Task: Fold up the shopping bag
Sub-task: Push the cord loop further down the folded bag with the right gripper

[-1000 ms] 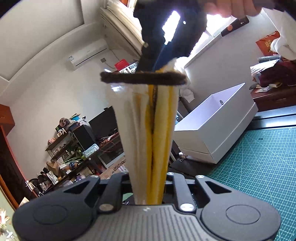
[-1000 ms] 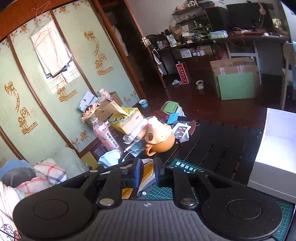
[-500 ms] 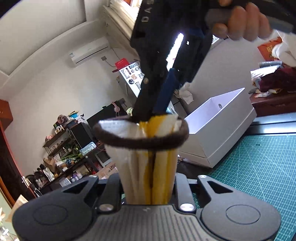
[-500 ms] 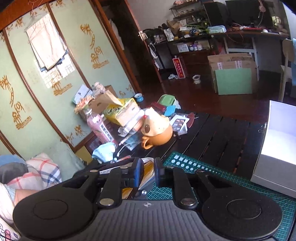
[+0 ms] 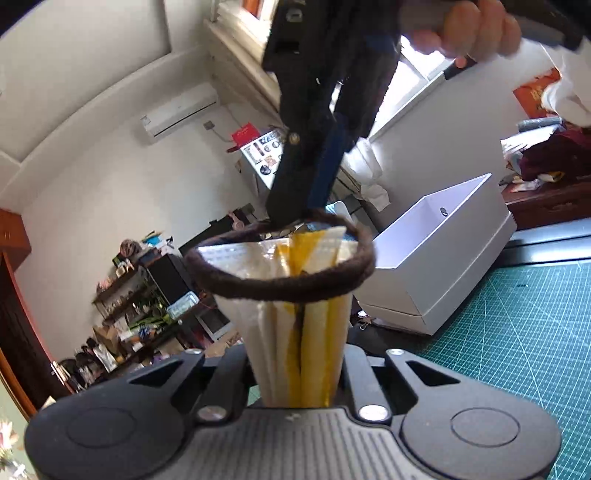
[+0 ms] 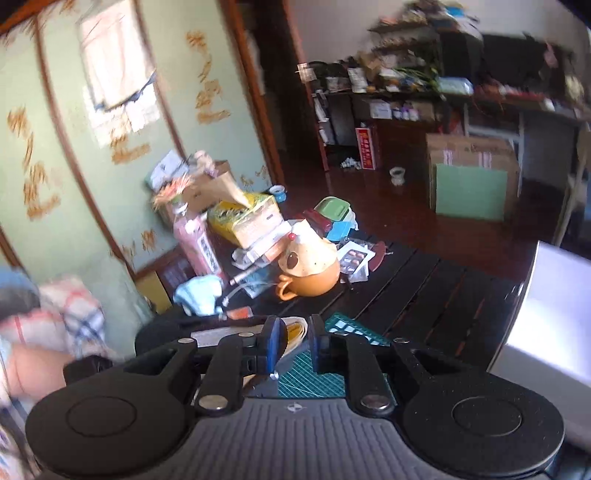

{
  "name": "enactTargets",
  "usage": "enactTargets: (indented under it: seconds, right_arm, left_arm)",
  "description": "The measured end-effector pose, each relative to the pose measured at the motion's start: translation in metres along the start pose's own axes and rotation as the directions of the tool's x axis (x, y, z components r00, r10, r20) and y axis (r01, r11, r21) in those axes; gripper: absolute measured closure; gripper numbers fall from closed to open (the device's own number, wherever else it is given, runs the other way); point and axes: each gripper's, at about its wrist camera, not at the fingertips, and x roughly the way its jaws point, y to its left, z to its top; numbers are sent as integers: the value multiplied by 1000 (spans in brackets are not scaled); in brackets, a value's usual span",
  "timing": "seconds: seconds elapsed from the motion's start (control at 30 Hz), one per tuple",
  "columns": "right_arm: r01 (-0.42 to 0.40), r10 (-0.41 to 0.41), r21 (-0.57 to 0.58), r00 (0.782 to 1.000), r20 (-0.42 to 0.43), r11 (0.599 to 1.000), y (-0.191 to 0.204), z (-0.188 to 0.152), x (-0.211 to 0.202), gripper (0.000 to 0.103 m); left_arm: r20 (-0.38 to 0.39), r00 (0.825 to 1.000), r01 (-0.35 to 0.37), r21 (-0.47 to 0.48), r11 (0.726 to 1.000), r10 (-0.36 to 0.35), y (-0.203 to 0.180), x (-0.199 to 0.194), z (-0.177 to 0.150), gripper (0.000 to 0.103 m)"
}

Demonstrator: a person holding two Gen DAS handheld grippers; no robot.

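My left gripper point(image 5: 301, 369) is closed on the folded shopping bag point(image 5: 295, 332). The bag stands upright between its two fingers, a tight bundle of white and yellow layers, and its top end points away from the camera. I use this bag as my landmark.

Around the upper part of the bag lies a brown hair band point(image 5: 280, 286). It makes a wide loop, clearly wider than the bundle. The front of the loop touches the bag; the back of it is lifted up behind the bag's top edge.

My right gripper point(image 5: 295, 210) comes down from above the bag, with my right hand point(image 5: 476, 33) on its handle. Its black finger and its blue pad meet the back part of the band, just above the bag. In the right wrist view the two fingers point(image 6: 274, 341) stand a little apart, with a gap between them, and I cannot tell if the band is hooked on one of them.

To the right of the bag, further back, an open white box point(image 5: 439, 251) stands on the dark table. The green cutting mat point(image 5: 517, 332) lies to the right of the bag, nearer to me than the box.
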Motion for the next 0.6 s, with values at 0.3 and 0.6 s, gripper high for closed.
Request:
enactTargets:
  seconds: [0.3, 0.6]
  right_arm:
    - [5, -9, -115, 1000, -30, 993, 12, 2, -7, 70]
    - [36, -45, -159, 997, -56, 987, 22, -1, 5, 100]
  left_arm:
    - [-5, 1000, 21, -1, 1000, -21, 1, 0, 0, 91]
    - [12, 999, 33, 18, 999, -33, -2, -3, -2, 92]
